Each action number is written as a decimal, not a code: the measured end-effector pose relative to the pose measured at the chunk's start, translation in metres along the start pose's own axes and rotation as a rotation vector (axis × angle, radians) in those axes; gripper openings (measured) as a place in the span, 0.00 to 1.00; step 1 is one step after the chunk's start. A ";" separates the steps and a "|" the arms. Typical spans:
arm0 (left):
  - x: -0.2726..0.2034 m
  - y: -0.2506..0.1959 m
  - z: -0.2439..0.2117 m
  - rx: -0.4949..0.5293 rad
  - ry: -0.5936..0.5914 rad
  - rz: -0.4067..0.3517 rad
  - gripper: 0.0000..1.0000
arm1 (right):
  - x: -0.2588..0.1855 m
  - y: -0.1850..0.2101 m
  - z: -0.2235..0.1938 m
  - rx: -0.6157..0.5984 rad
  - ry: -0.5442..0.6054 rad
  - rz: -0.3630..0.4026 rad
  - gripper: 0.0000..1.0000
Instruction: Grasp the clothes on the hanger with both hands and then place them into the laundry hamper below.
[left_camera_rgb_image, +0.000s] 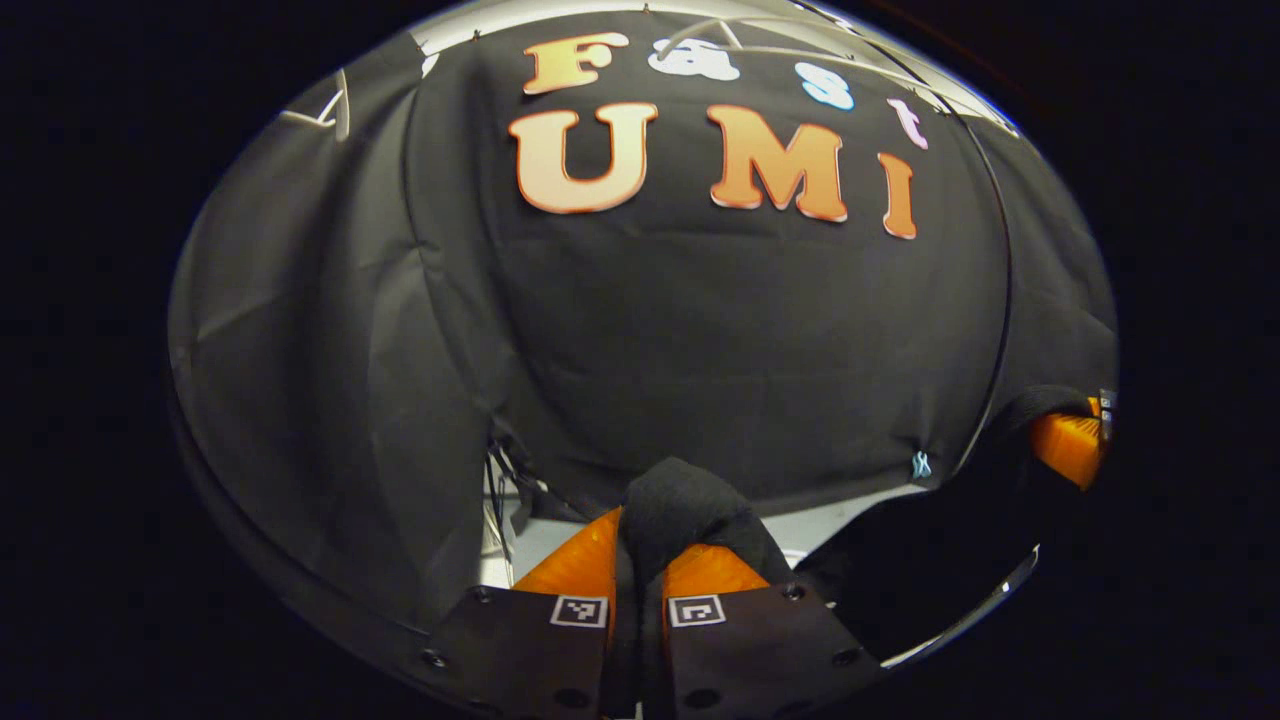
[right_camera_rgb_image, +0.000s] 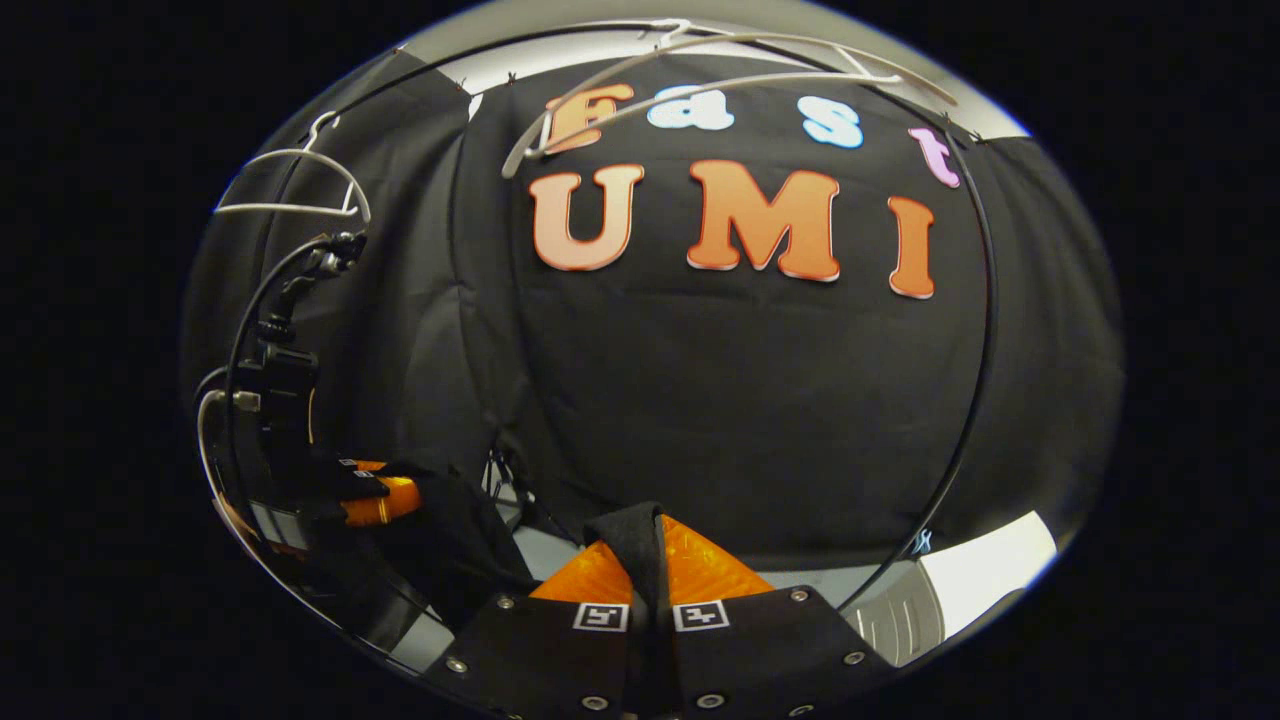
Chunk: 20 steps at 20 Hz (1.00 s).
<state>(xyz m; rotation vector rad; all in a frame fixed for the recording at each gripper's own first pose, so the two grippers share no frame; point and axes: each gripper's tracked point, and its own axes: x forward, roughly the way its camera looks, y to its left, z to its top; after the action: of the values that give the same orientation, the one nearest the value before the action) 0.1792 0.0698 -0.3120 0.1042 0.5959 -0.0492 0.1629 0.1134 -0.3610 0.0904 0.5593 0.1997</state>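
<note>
The black garment (left_camera_rgb_image: 930, 560) sags between both grippers, off the hanger. In the left gripper view my left gripper (left_camera_rgb_image: 650, 545) is shut on a bunched fold of it (left_camera_rgb_image: 685, 500) between the orange fingers. The cloth runs right to the other gripper (left_camera_rgb_image: 1070, 445). In the right gripper view my right gripper (right_camera_rgb_image: 645, 540) is shut on a thin black fold (right_camera_rgb_image: 635, 530). The garment (right_camera_rgb_image: 450, 530) trails left to the left gripper (right_camera_rgb_image: 385, 500). A white hanger (right_camera_rgb_image: 720, 85) hangs bare high above. No hamper can be made out.
A second white hanger (right_camera_rgb_image: 290, 185) hangs at the upper left. Cables (right_camera_rgb_image: 240, 340) loop from the left gripper's body. A thin black rod (right_camera_rgb_image: 985, 330) curves down the right side. Pale floor or panel (right_camera_rgb_image: 985, 560) lies at the lower right.
</note>
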 end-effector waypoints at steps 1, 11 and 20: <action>0.002 -0.003 -0.016 0.010 0.029 -0.008 0.08 | 0.003 0.005 -0.019 0.010 0.034 0.001 0.02; 0.016 -0.010 -0.132 0.041 0.257 0.002 0.08 | 0.023 0.028 -0.154 0.027 0.326 0.035 0.04; 0.008 0.003 -0.216 -0.025 0.443 0.020 0.46 | 0.022 0.031 -0.244 0.009 0.505 0.026 0.33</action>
<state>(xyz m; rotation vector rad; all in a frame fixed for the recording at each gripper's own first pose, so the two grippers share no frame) 0.0655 0.0963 -0.4940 0.0969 1.0374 0.0015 0.0456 0.1555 -0.5737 0.0556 1.0626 0.2464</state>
